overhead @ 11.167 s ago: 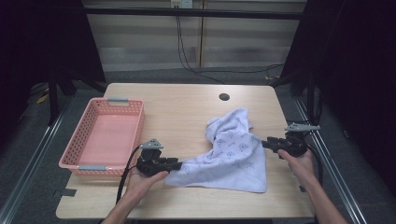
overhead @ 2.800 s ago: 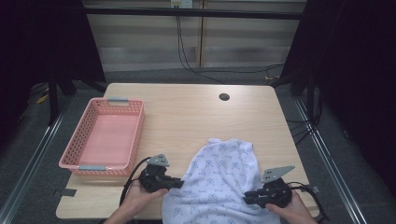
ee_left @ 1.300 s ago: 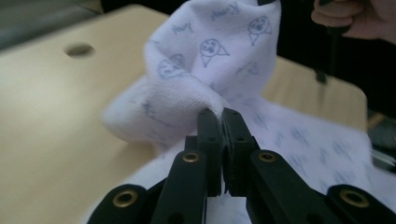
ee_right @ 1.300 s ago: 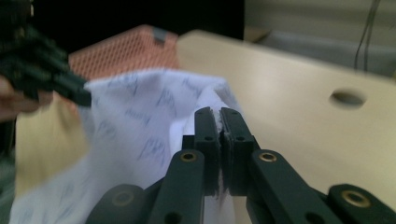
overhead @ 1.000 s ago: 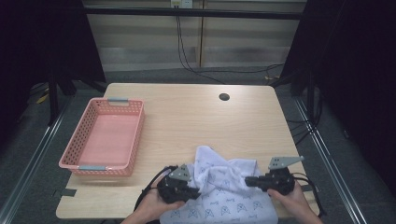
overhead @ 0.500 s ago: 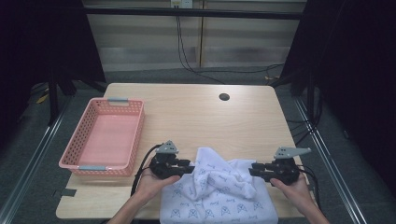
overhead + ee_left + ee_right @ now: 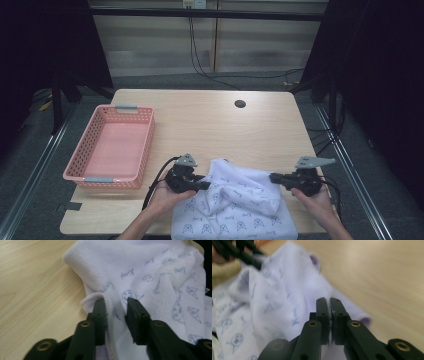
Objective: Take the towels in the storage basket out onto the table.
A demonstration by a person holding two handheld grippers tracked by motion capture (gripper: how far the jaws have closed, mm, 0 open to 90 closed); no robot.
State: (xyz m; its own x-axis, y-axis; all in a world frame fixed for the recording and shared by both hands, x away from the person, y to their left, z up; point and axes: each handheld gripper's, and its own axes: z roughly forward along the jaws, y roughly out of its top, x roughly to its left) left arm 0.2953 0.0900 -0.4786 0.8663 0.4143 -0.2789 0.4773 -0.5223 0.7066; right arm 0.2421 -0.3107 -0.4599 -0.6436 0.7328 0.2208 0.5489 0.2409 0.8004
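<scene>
On the near edge of the table (image 7: 210,120) lies a white towel (image 7: 235,207) printed with small blue figures, bunched into a hump in the middle and hanging a little over the near side. At its left edge sits the left gripper (image 7: 204,185), held in the person's left hand (image 7: 165,197). Seen in the left gripper view, its jaws stand apart with a fold of the towel (image 7: 150,285) between them; the hem curls against the left jaw, and the jaws have just been closing. At the towel's right edge is the right gripper (image 7: 274,177), in the right hand (image 7: 315,200). Its own view shows the jaws almost together, clamped on a thin edge of the towel (image 7: 274,302). Well to the left, apart from the towel, stands a pink basket (image 7: 80,167). Near the far edge is a dark hole (image 7: 240,104) in the tabletop.
</scene>
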